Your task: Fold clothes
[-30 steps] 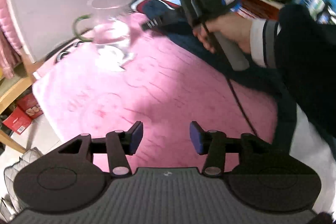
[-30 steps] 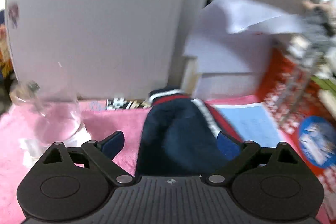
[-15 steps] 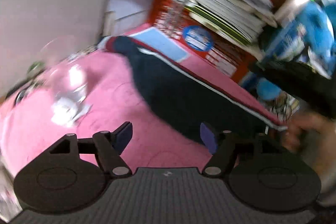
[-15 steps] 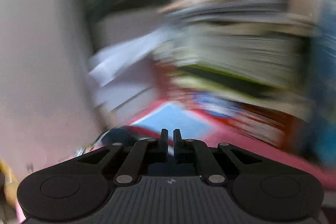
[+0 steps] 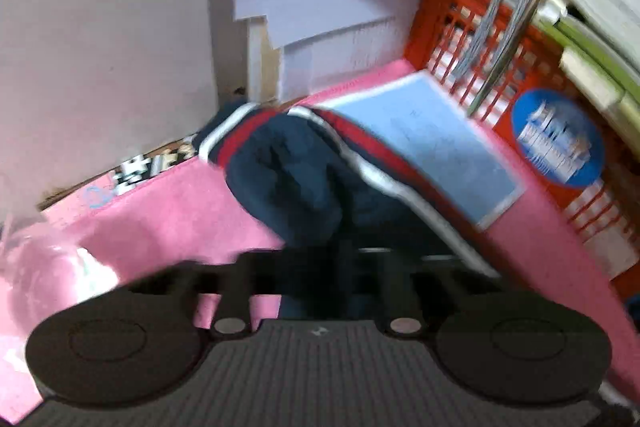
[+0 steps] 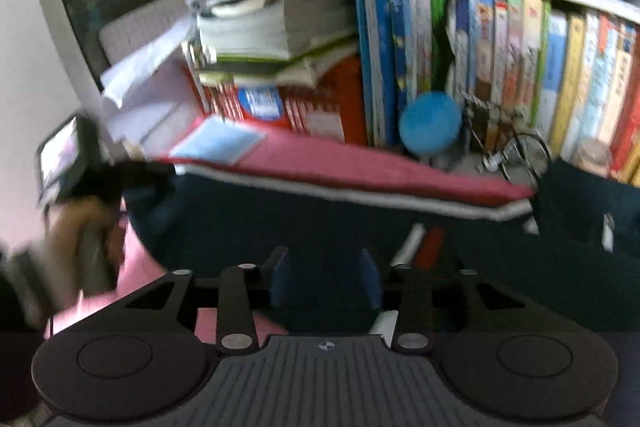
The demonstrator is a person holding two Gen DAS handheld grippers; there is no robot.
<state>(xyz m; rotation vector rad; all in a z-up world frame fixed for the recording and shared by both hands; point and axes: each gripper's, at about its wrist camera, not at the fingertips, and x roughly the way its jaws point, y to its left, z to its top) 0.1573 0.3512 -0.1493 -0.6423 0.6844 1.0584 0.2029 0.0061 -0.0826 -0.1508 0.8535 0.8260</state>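
Fuzzy pink cloth cover [image 5: 168, 223] over the surface, backed by a white panel [image 5: 100, 39]. On that cover, navy garment with red and white stripes [image 5: 304, 183] stretched toward an orange plastic crate [image 5: 452, 27] stacked with papers. Just beside the garment, a flat light-blue sheet [image 5: 432, 143]. Left gripper [image 5: 320, 267] blurred, jaws just closed together over navy fabric. Right gripper [image 6: 326, 283] over the garment too, jaws just reopened, apart, fabric between them. Behind, a row of upright books [image 6: 540, 67]

Left hand-held gripper [image 5: 320, 267] shut (right [image 6: 326, 283] parted).
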